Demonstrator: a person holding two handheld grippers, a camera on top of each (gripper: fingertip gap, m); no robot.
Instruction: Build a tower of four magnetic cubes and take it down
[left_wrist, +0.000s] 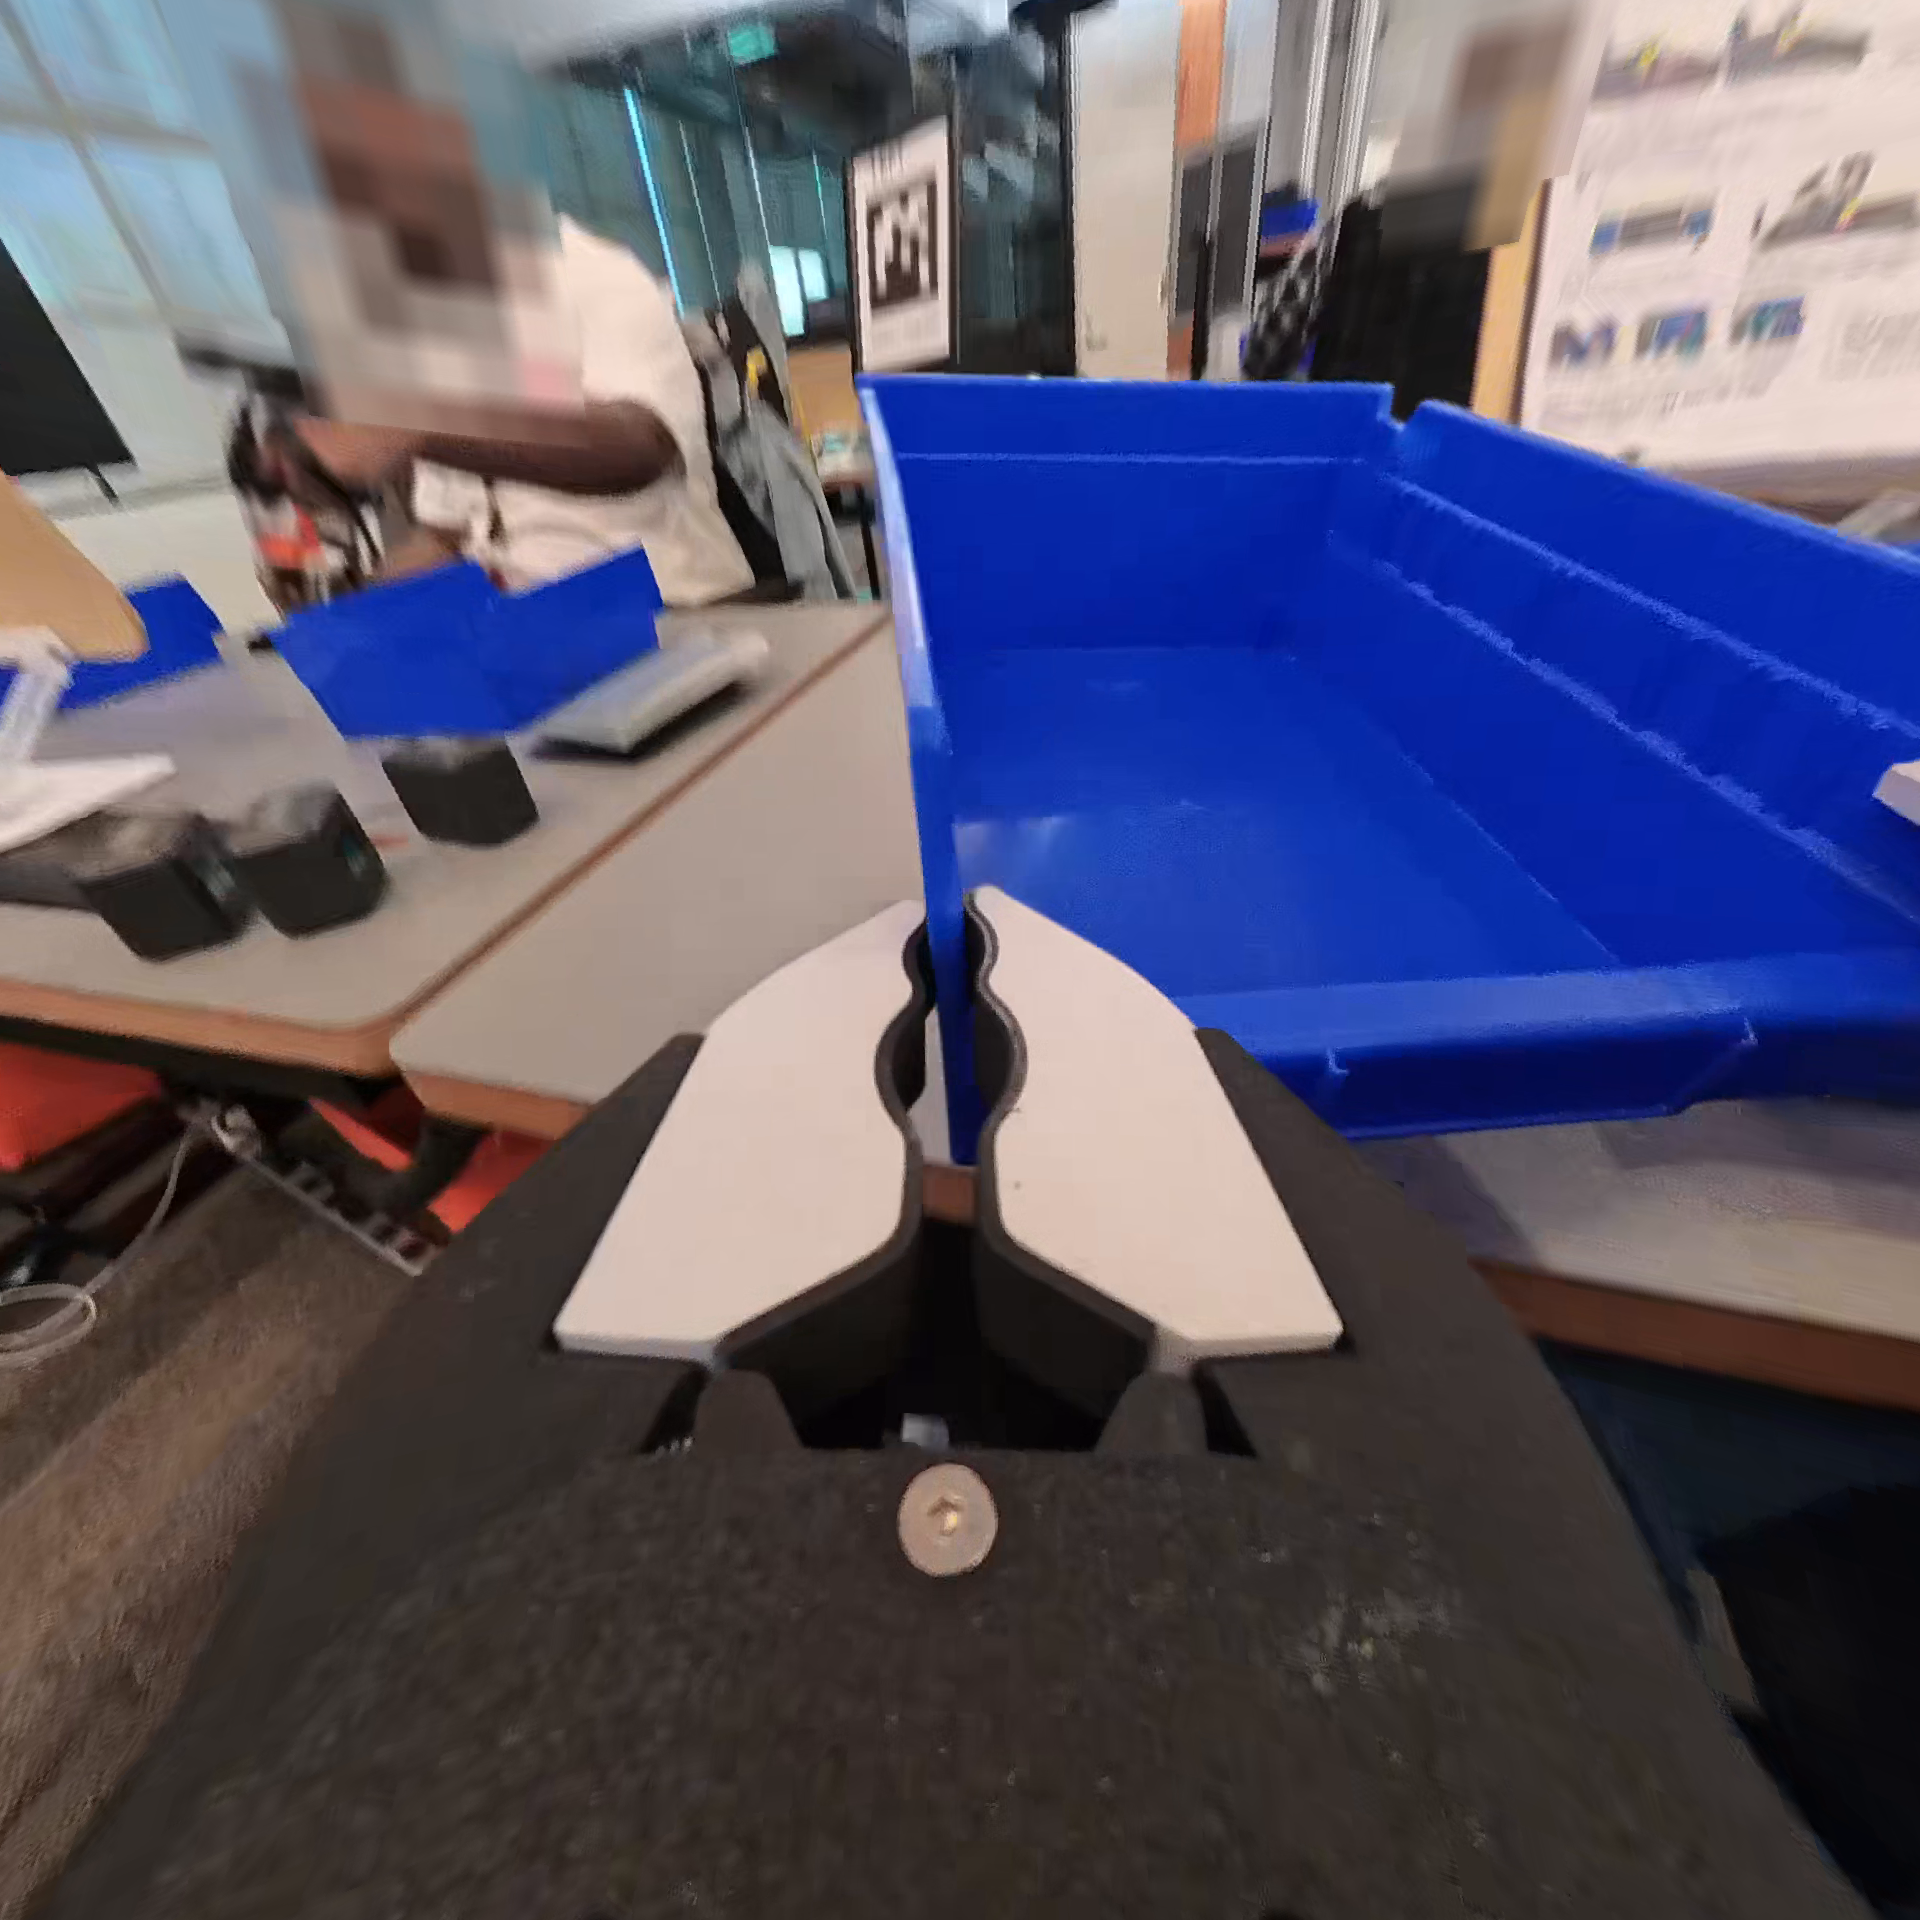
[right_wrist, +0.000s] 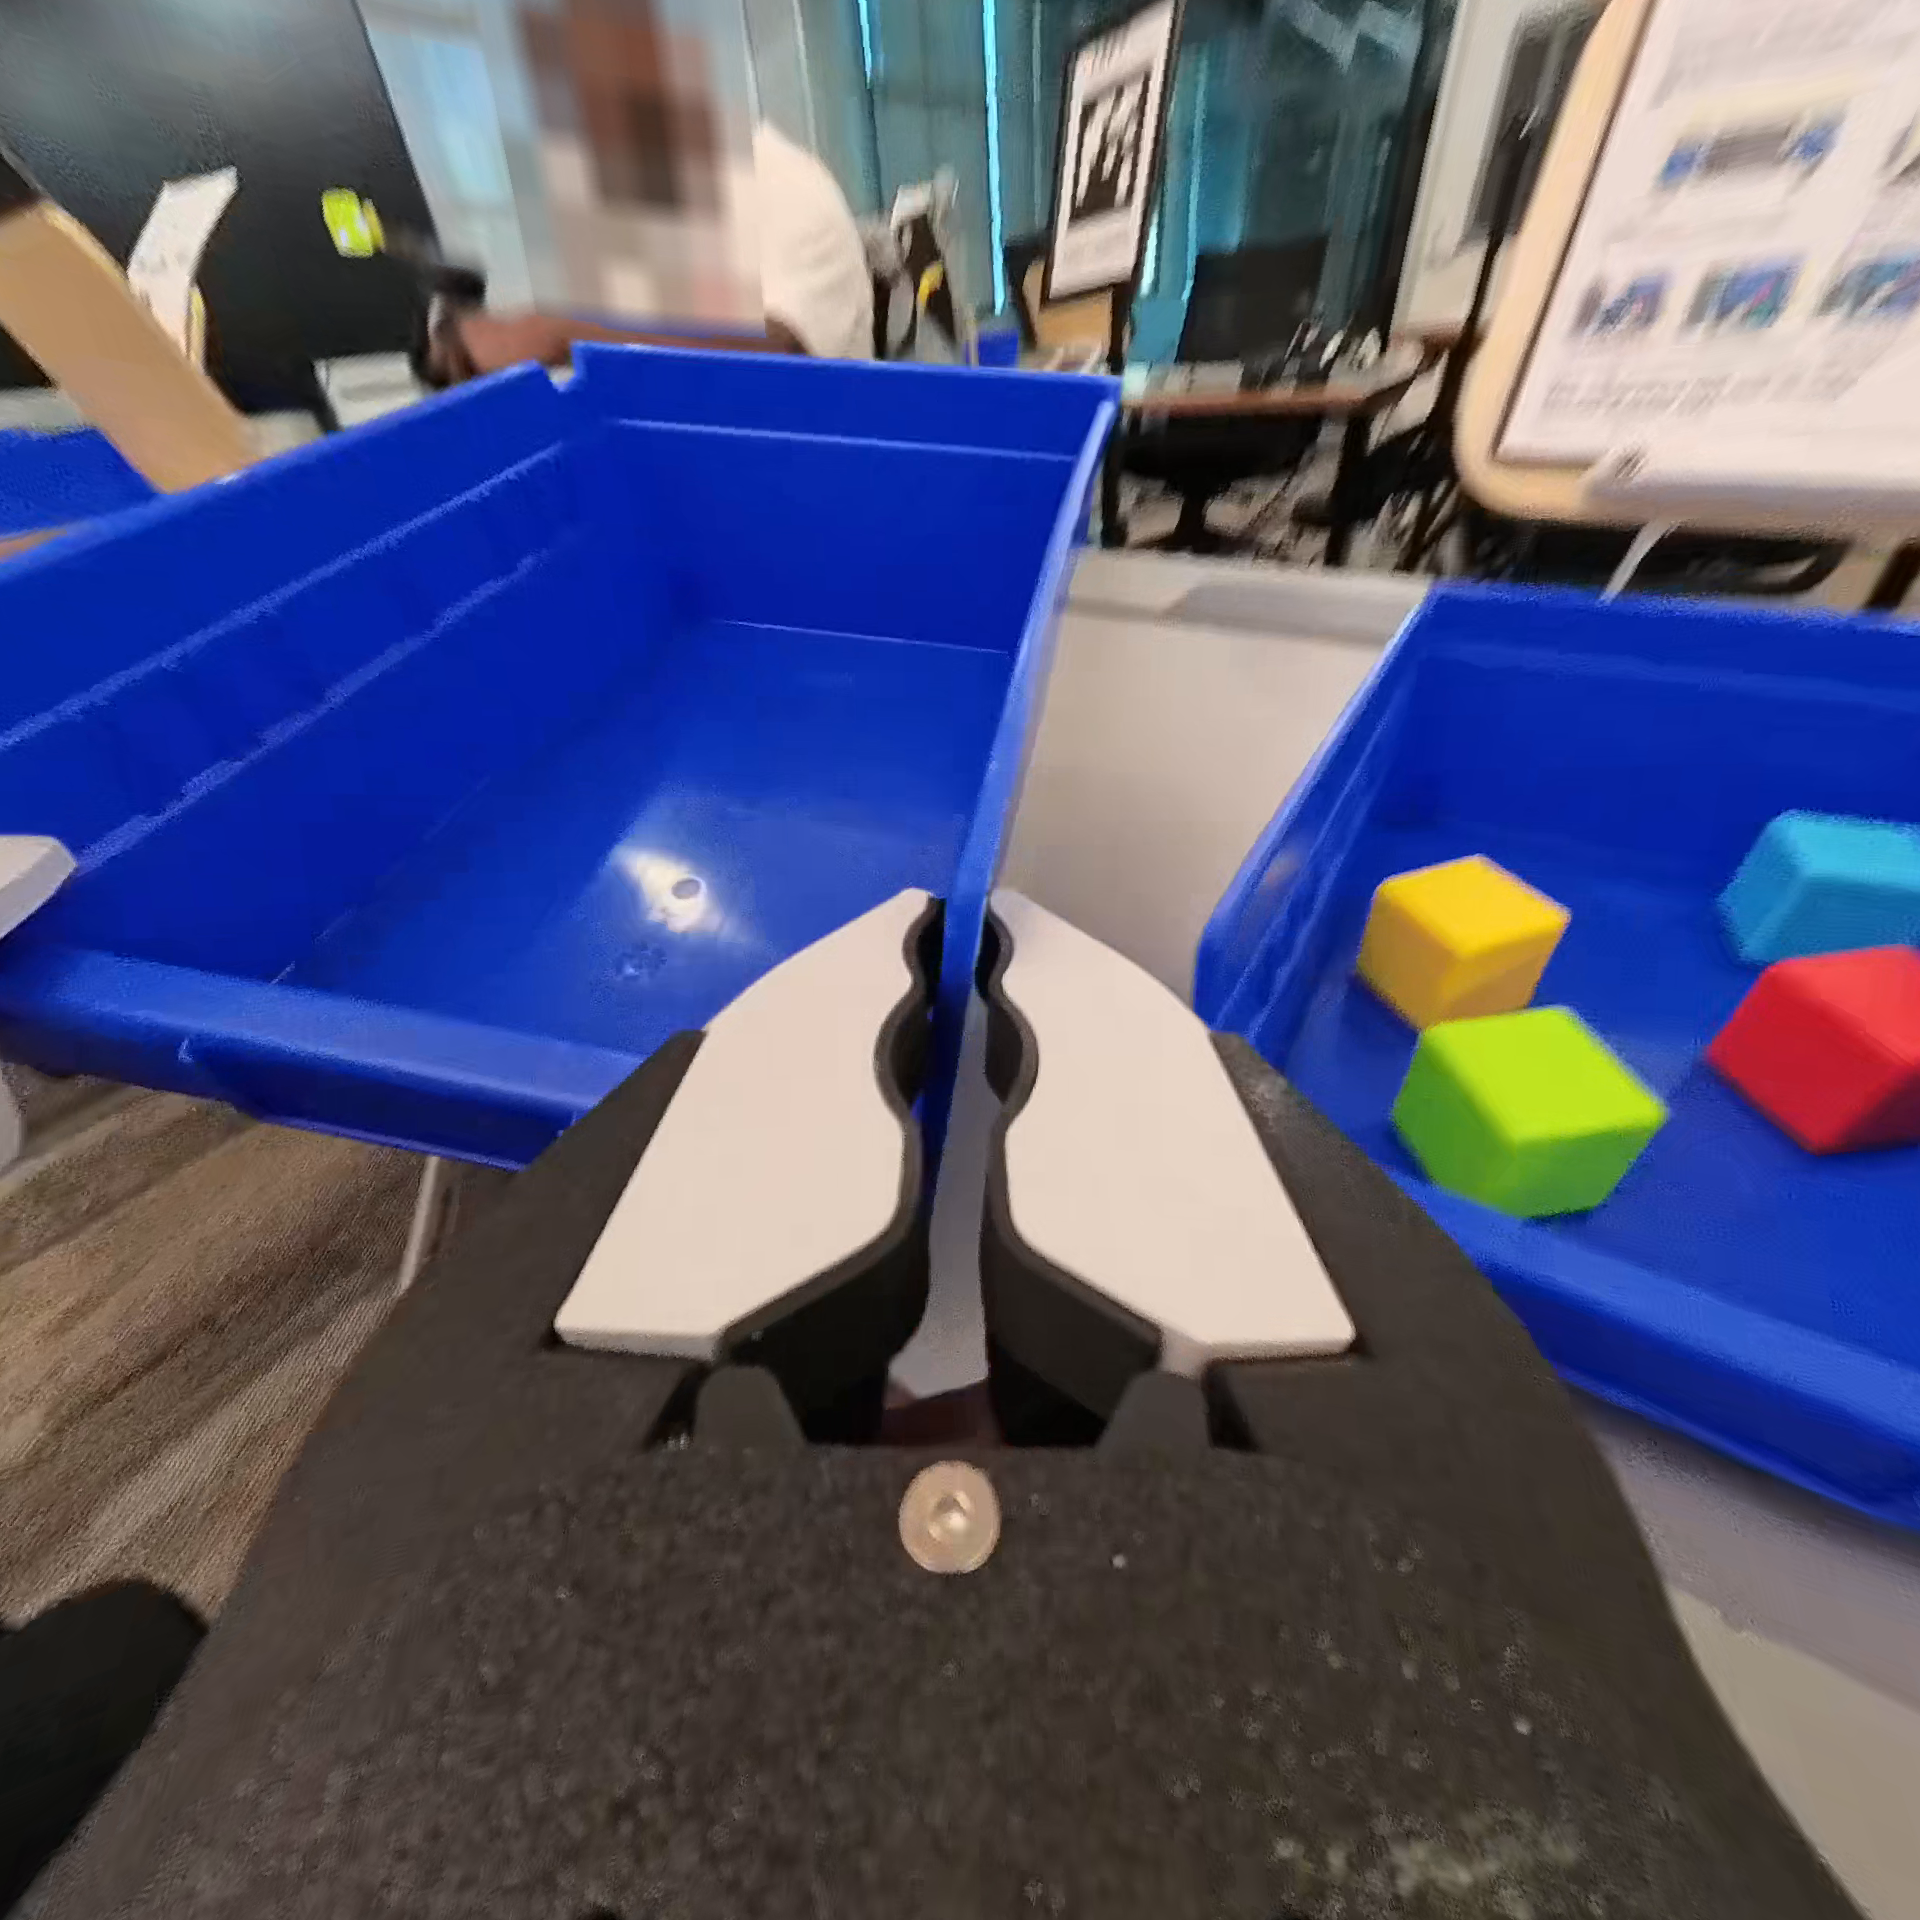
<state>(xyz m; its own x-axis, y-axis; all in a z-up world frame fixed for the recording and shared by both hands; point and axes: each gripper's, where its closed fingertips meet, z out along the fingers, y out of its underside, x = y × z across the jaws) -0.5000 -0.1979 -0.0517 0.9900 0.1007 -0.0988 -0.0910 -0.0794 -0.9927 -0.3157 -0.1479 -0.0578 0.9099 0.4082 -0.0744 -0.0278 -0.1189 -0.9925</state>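
Gripping opposite side walls of an empty blue bin (left_wrist: 1299, 790), the left tongs (left_wrist: 951, 935) and right tongs (right_wrist: 964, 925) are each clamped on it, stacking not yet begun, while four cubes (right_wrist: 1522, 1107) lie loose in a second bin (right_wrist: 1288, 831) at right of the right wrist view; next, probably set it down and release.

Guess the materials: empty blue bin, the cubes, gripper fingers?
Empty blue bin: looks like moulded plastic, glossy; a light glare sits on its floor and the walls are thin with ribs. Cubes, e.g. yellow cube and green cube: matte, uniform colour, rounded edges; probably plastic or rubber-coated, can't tell. Right gripper fingers: pale grey matte faces over black, likely printed plastic.
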